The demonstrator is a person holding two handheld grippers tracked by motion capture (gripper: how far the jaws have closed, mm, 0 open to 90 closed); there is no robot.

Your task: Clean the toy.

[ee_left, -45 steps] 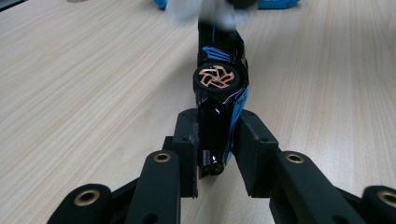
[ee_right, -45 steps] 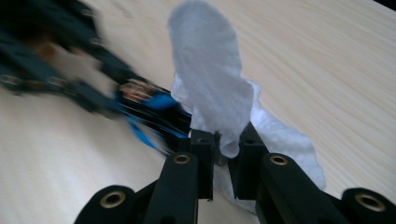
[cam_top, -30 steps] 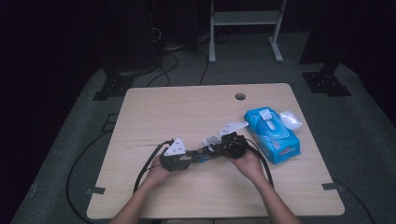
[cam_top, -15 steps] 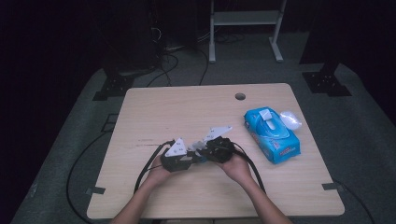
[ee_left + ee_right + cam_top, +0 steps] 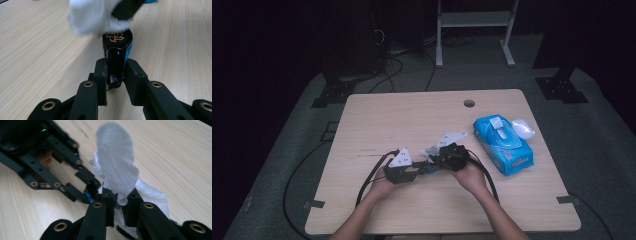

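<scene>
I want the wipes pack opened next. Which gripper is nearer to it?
Right. The right gripper sits just left of the blue wipes pack, a short gap between them. The left gripper lies farther left, behind the right one.

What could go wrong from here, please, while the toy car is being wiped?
The left claw pinches the small toy car only by its narrow end, so pressure from the wipe might twist it loose. The right claw holds just a fold of the wipe, which could slip out.
</scene>
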